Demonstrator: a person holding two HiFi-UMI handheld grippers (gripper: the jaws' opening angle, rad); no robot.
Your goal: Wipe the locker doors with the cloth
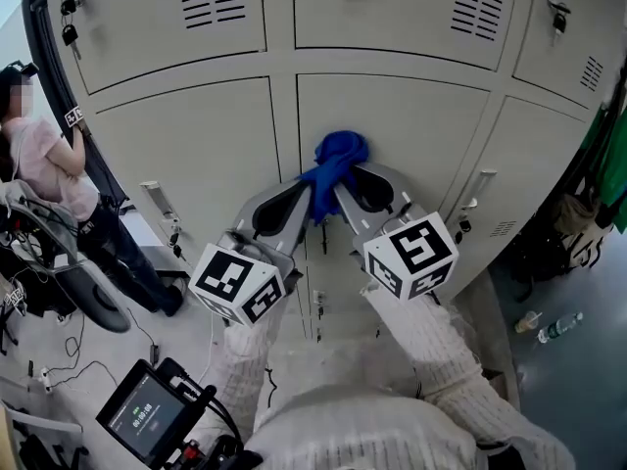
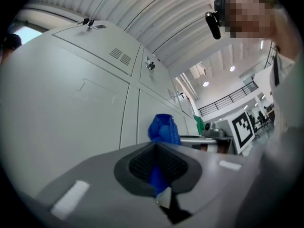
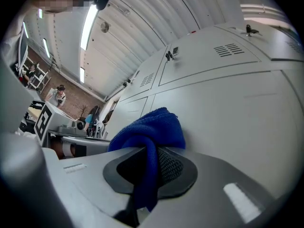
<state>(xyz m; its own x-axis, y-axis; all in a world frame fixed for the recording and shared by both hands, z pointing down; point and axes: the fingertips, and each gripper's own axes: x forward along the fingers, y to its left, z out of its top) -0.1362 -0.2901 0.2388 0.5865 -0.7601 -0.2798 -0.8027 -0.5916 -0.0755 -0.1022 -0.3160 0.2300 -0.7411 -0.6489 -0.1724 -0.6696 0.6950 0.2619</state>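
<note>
Nearest the camera were the knit sleeves (image 1: 431, 351), then the marker cubes (image 1: 238, 282). The left gripper (image 1: 297, 199) and right gripper (image 1: 350, 186) angled in toward each other, tips almost meeting.

The left gripper's jaws were closed on a strand of the blue cloth (image 1: 336, 157). In the left gripper view the strand ran down between the ribbed pads (image 2: 142, 163), with the bunch standing just past the tips. The right gripper's jaws were clamped on the same cloth, a fold draped over and down between them.

Beyond the tips the bunch lay against the lower middle locker door (image 1: 411, 125), close to that door's left edge. The vertical frame strip (image 1: 284, 125) ran just left of the jaws. Above the jaws the panel was bare up to the horizontal seam. To their right it was bare out to the door's far edge, where a handle (image 1: 480, 186) stuck out.

Left of the strip was the lower left door (image 1: 186, 145), flat and bare.

Farther up were the upper doors (image 1: 392, 8), with vent slots (image 1: 477, 11).

Well left of the jaws a person (image 1: 44, 155) stood beside the lockers. A screen (image 1: 147, 417) sat low by the left sleeve. Well right, a green garment (image 1: 612, 164) hung down and a bottle (image 1: 558, 327) lay on the floor.
</note>
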